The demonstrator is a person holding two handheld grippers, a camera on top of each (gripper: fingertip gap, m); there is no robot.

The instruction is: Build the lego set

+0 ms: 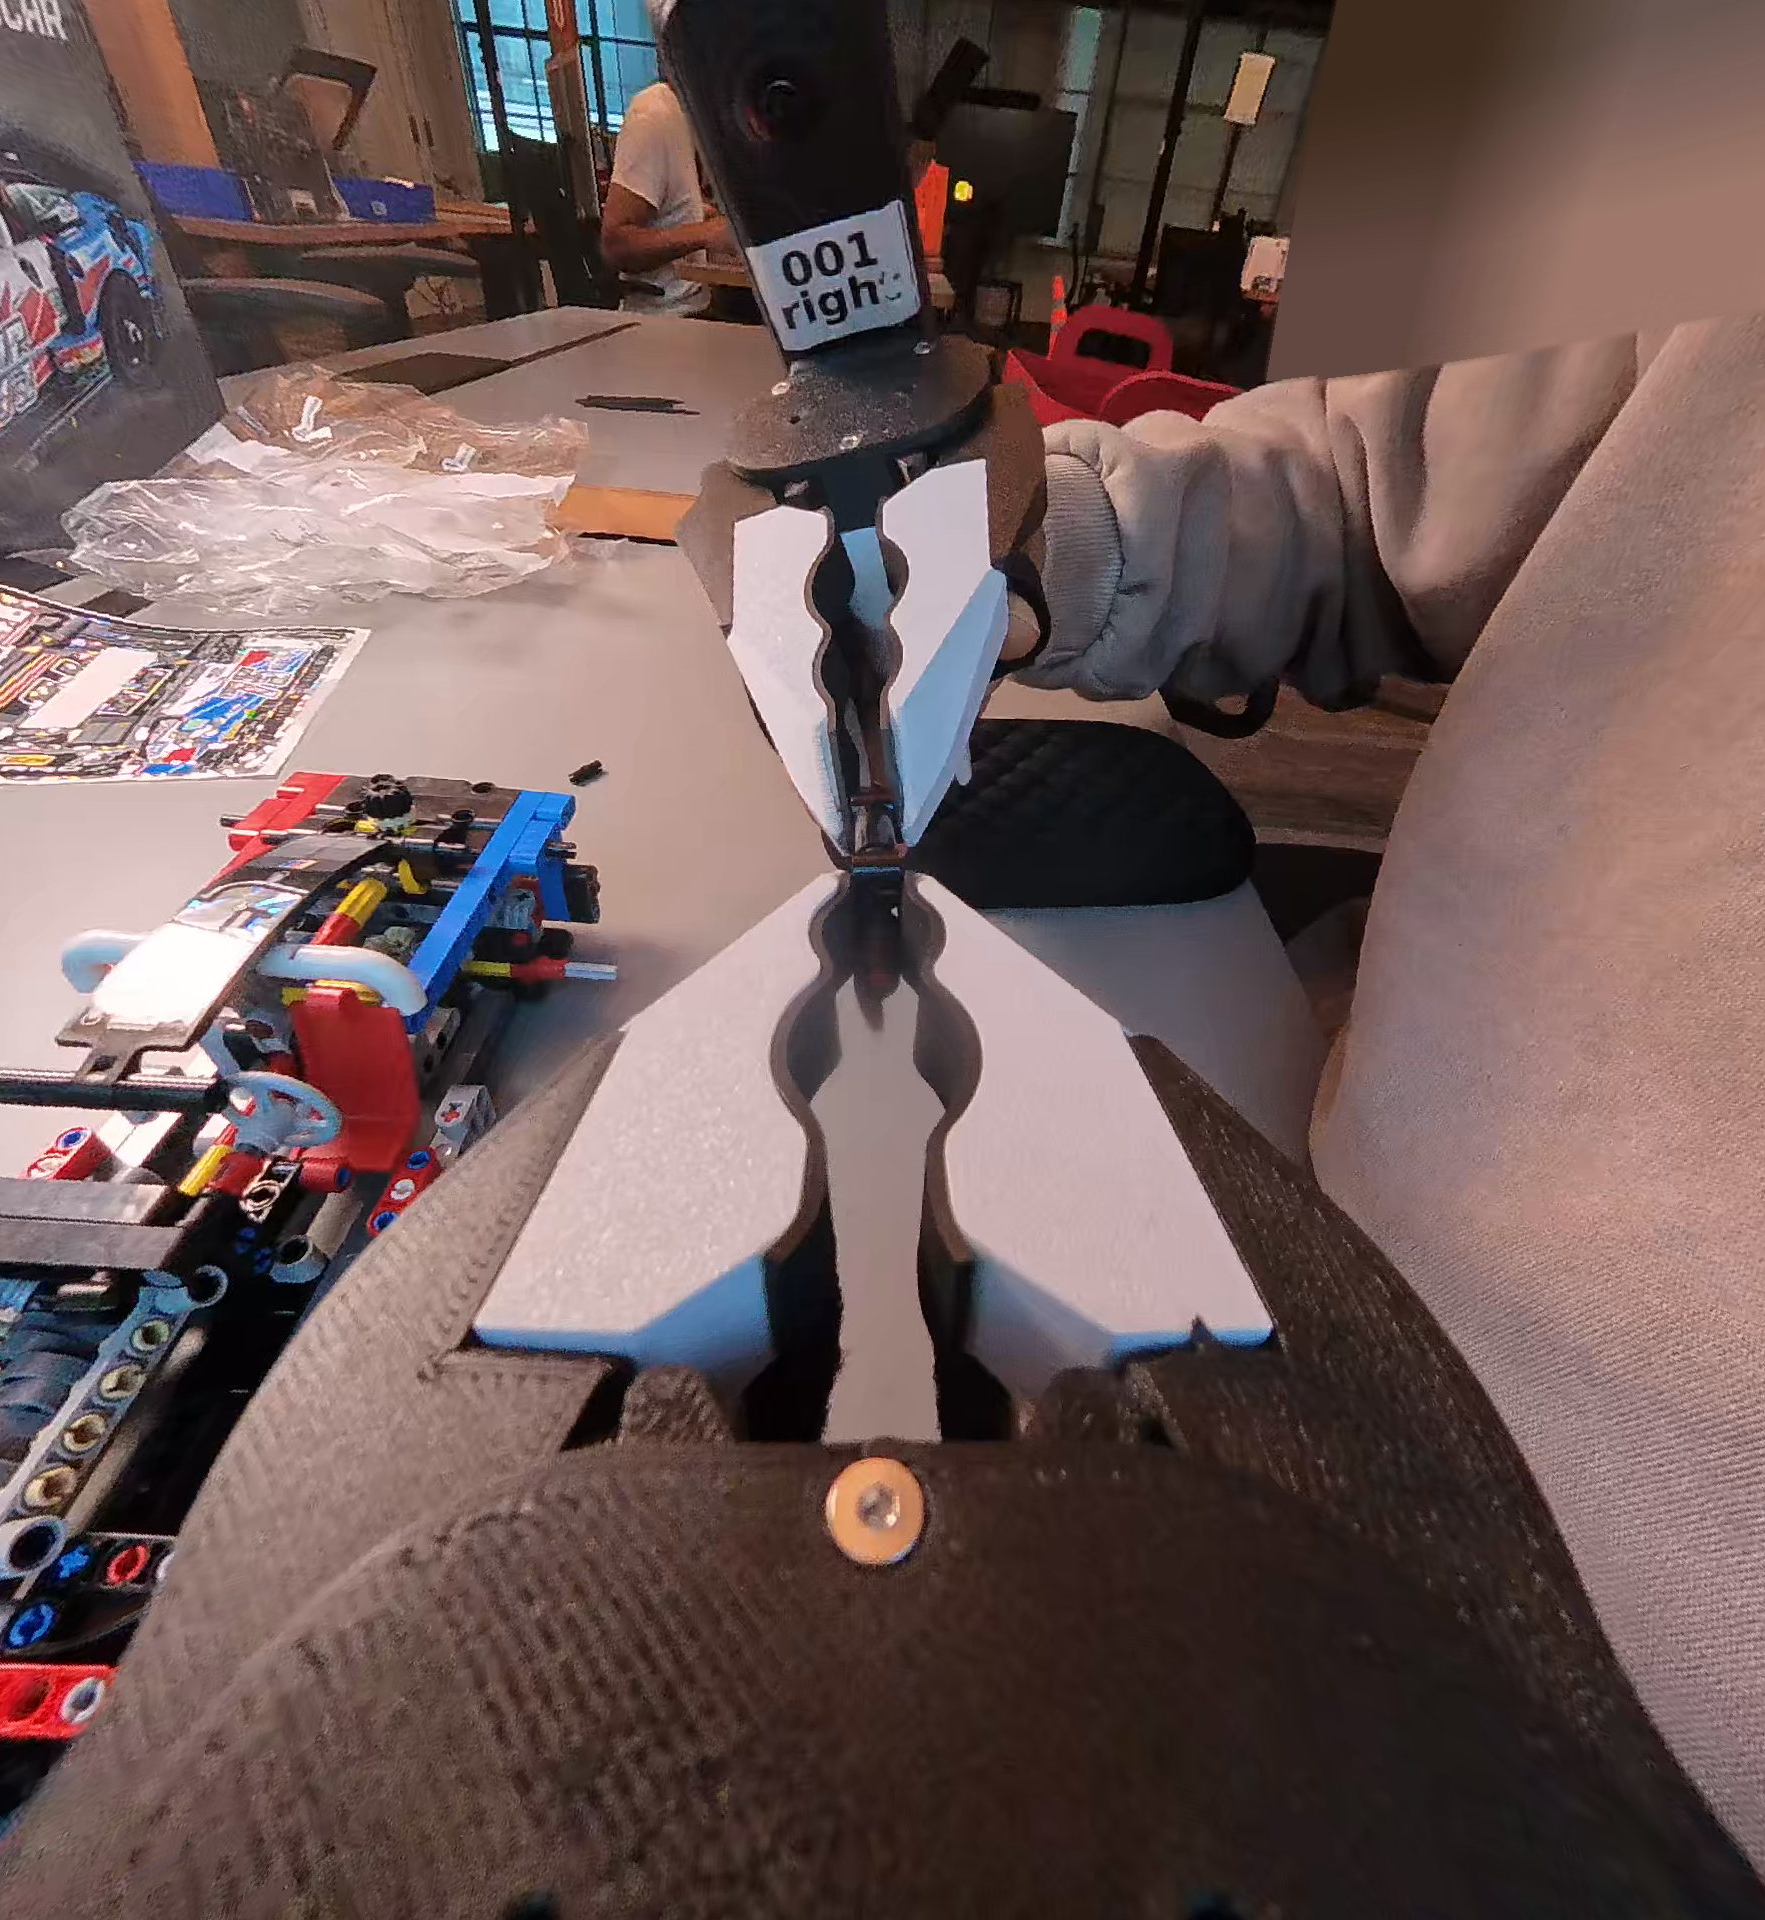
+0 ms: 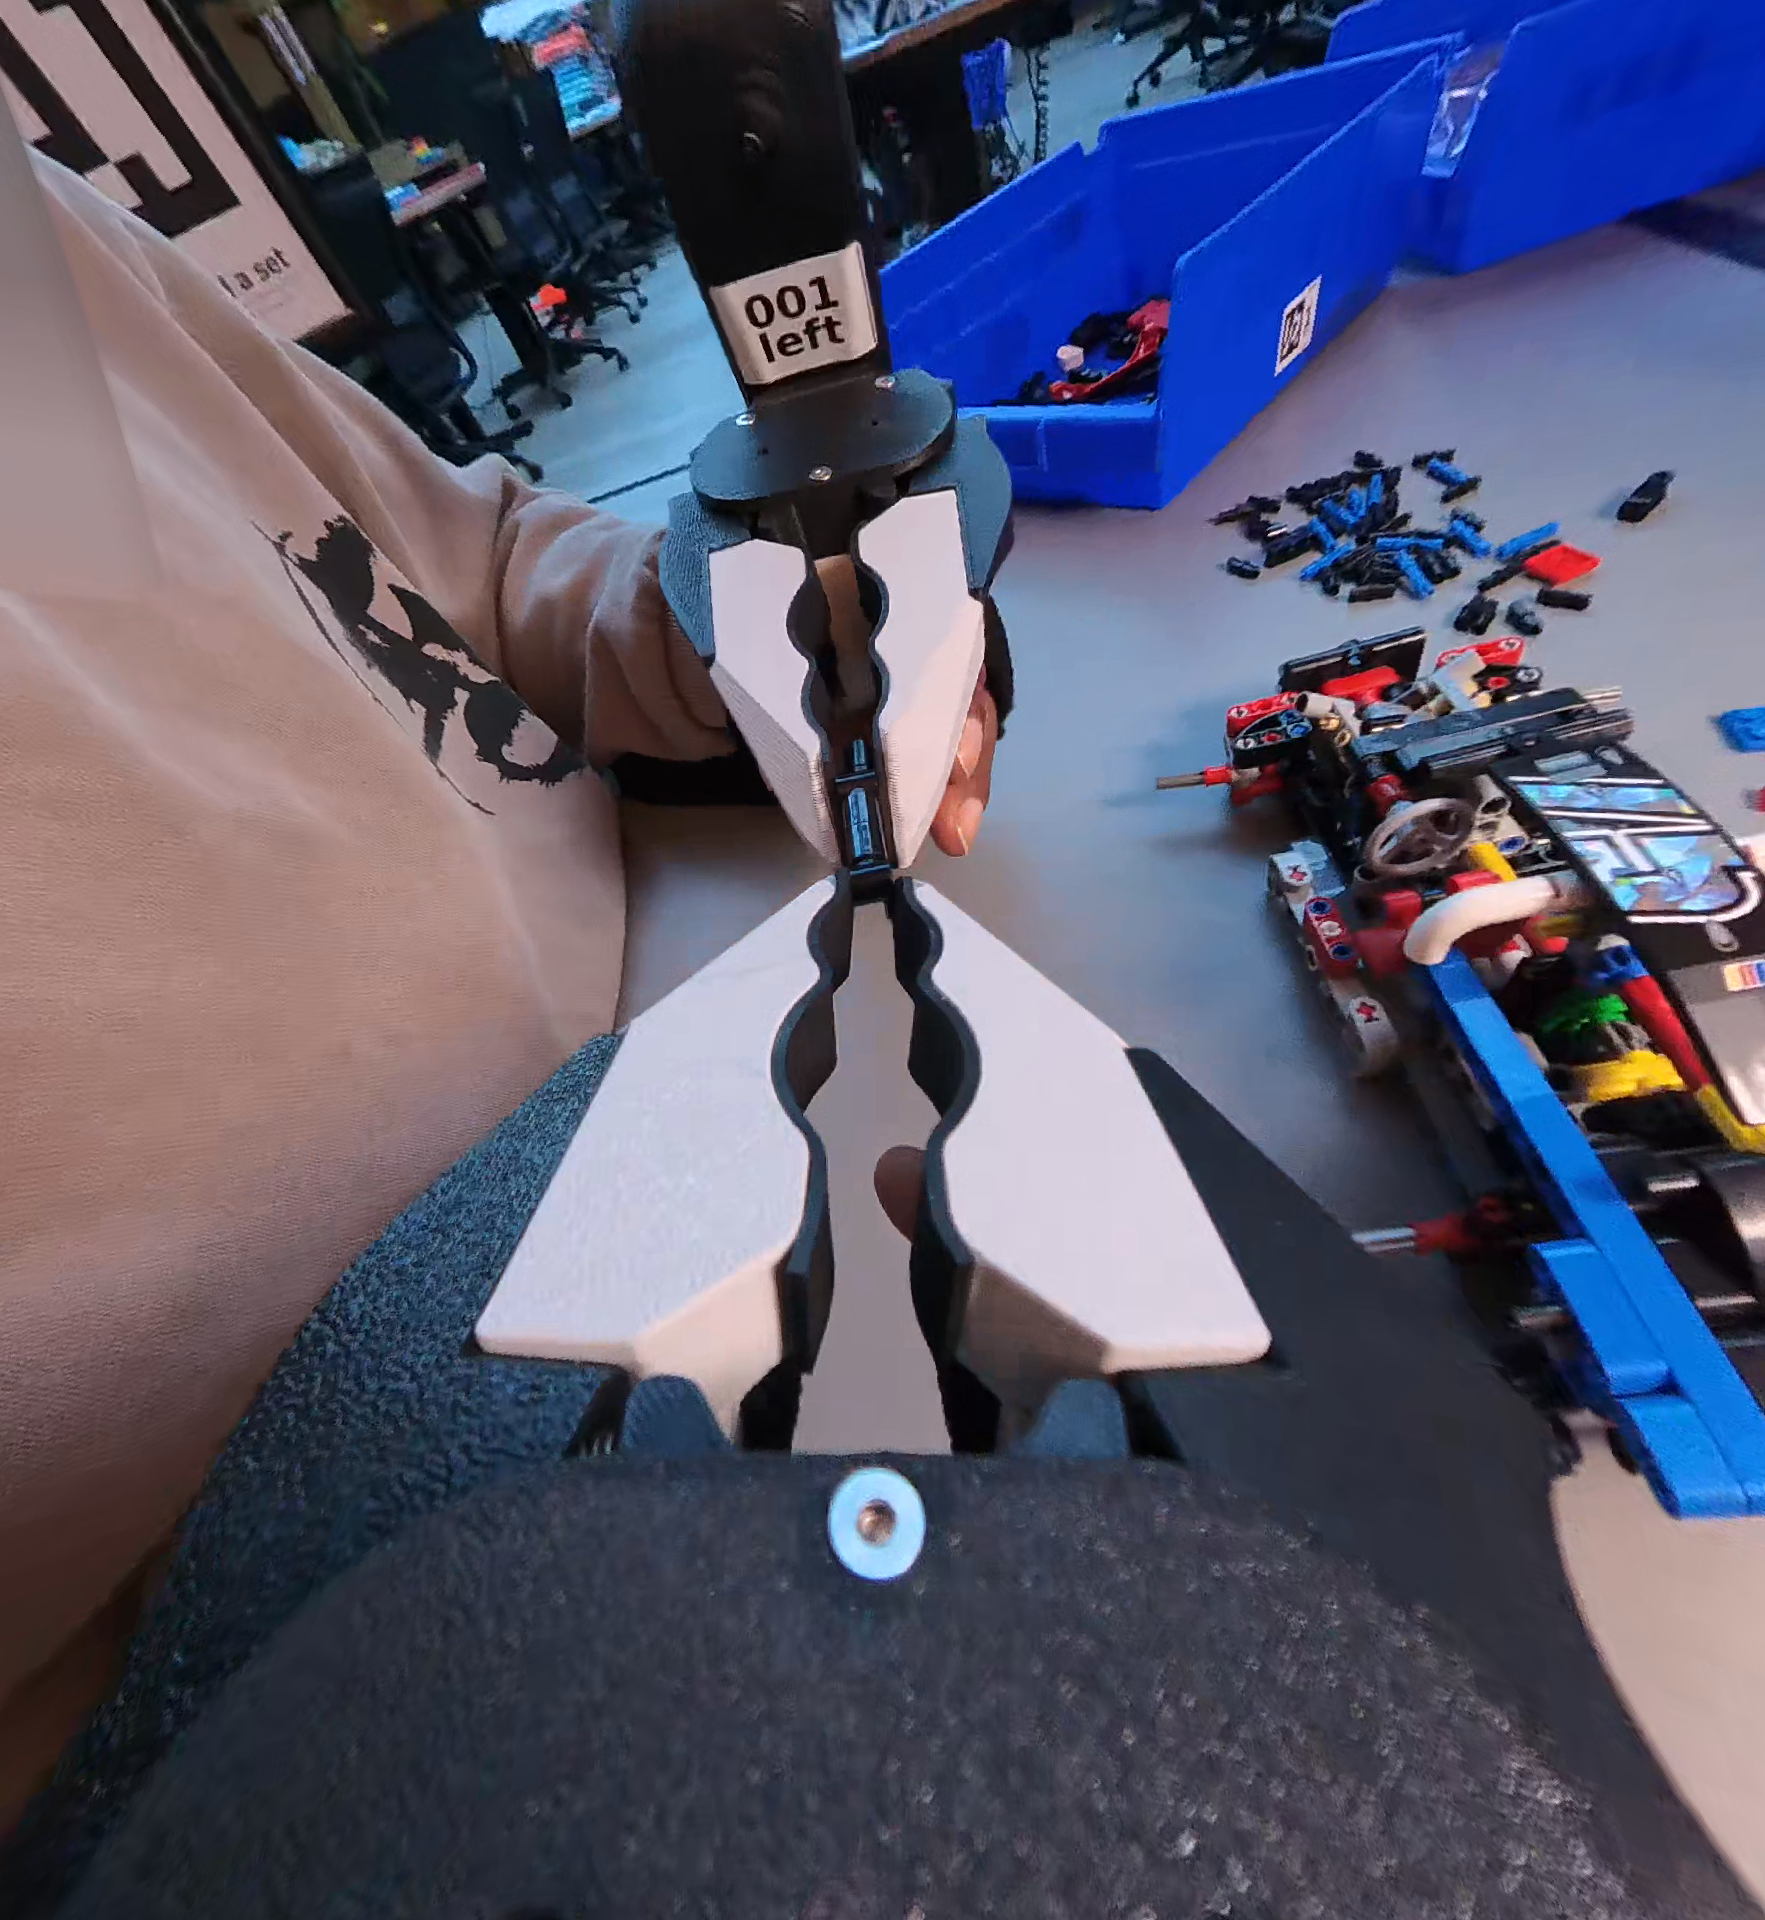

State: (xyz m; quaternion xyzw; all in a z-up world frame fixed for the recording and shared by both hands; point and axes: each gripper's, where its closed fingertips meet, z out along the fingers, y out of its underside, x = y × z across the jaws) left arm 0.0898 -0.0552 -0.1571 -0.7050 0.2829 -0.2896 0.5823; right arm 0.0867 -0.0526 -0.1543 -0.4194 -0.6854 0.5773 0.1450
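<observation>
Left gripper (image 1: 873, 883) and right gripper (image 2: 867, 883) meet tip-to-tip at frame centre, each clamped narrowly on a small black piece (image 2: 862, 831); the car model (image 1: 265, 1039) lies at lower left.

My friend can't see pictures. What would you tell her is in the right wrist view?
Two sets of white tongs meet tip to tip in mid-air: the right tongs and the left tongs pinch a small black piece between them. A half-built lego car lies on the grey table to the right, with loose pieces and blue bins behind.
</observation>
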